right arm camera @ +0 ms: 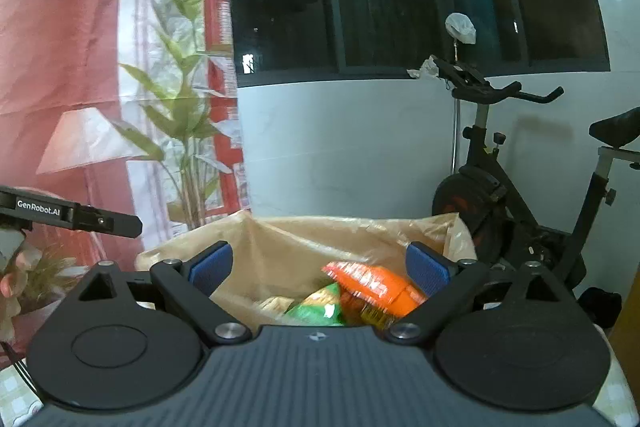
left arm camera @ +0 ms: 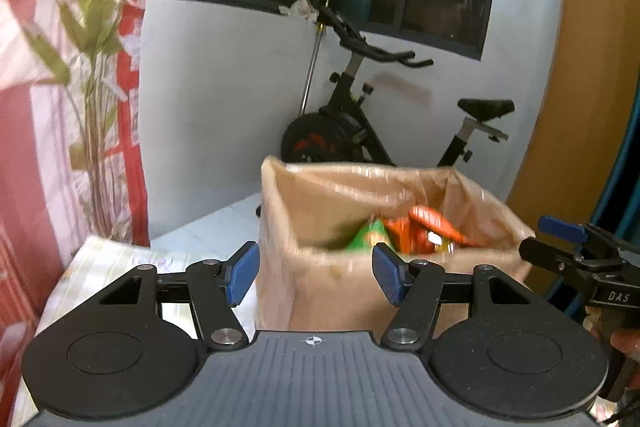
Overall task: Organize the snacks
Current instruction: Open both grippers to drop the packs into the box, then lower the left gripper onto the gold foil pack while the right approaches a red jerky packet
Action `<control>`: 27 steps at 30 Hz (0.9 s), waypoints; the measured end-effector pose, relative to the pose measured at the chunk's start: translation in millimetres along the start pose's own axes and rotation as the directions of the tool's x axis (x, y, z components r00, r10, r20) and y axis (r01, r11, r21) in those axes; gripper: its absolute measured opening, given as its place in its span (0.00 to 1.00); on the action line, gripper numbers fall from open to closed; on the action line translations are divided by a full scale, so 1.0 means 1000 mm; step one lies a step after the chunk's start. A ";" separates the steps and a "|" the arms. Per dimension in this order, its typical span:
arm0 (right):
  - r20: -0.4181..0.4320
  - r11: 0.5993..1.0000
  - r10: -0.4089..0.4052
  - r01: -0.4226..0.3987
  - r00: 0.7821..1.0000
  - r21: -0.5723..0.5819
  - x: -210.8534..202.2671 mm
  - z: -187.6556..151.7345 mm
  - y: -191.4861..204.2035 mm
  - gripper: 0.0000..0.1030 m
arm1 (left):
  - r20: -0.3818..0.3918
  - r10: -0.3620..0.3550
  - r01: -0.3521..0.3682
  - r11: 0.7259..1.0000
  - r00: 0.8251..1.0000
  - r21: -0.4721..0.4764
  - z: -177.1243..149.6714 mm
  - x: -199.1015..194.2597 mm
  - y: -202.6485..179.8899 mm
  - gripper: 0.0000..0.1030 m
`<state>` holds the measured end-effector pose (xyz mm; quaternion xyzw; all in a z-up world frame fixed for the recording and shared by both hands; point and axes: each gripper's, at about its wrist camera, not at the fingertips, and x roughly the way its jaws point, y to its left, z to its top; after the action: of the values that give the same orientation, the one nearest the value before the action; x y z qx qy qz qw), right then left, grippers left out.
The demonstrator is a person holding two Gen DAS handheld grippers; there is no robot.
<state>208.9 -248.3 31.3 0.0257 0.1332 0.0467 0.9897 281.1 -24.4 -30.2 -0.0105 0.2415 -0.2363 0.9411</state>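
A brown paper bag point(left arm camera: 320, 279) stands open on the table; in the right wrist view the bag point(right arm camera: 288, 247) is right below me. Inside lie an orange snack packet point(left arm camera: 432, 227) point(right arm camera: 372, 283) and a green snack packet point(left arm camera: 370, 237) point(right arm camera: 320, 309). My left gripper point(left arm camera: 316, 273) is open and empty, in front of the bag's near wall. My right gripper point(right arm camera: 318, 267) is open and empty, above the bag's mouth. The right gripper also shows at the right edge of the left wrist view point(left arm camera: 576, 251); the left gripper's arm shows at the left of the right wrist view point(right arm camera: 72, 215).
A table with a pale patterned cloth point(left arm camera: 120, 259) holds the bag. A black exercise bike point(left arm camera: 360, 115) point(right arm camera: 520, 195) stands behind by the white wall. A red floral curtain point(left arm camera: 60, 67) hangs at the left. A wooden panel point(left arm camera: 580, 107) is at the right.
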 end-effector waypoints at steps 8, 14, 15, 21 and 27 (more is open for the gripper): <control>-0.011 1.000 0.006 -0.005 1.000 0.022 -0.029 -0.042 0.029 0.92 | -0.093 0.005 -0.009 0.999 0.996 -0.048 -0.063 -0.016 0.014 0.63; -0.049 0.999 0.019 -0.017 0.999 0.039 -0.039 -0.068 0.042 0.92 | -0.165 0.015 -0.035 0.993 0.986 -0.115 -0.106 -0.013 0.023 0.63; -0.062 0.999 0.022 -0.019 0.998 0.040 -0.040 -0.074 0.044 0.92 | -0.179 0.025 -0.046 0.992 0.984 -0.119 -0.112 -0.012 0.024 0.63; -0.161 0.996 0.040 -0.026 0.986 0.085 -0.036 -0.106 0.047 0.88 | -0.227 0.077 -0.092 0.994 0.971 -0.057 -0.136 -0.009 0.020 0.63; -0.238 0.993 0.038 -0.010 0.971 0.116 -0.032 -0.129 0.047 0.82 | -0.276 0.093 -0.107 0.993 0.957 -0.038 -0.165 -0.011 0.010 0.62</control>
<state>139.4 -199.5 -81.5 0.0778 0.2537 0.0539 0.9627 201.7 4.9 -172.2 0.0097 0.3758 -0.1811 0.9088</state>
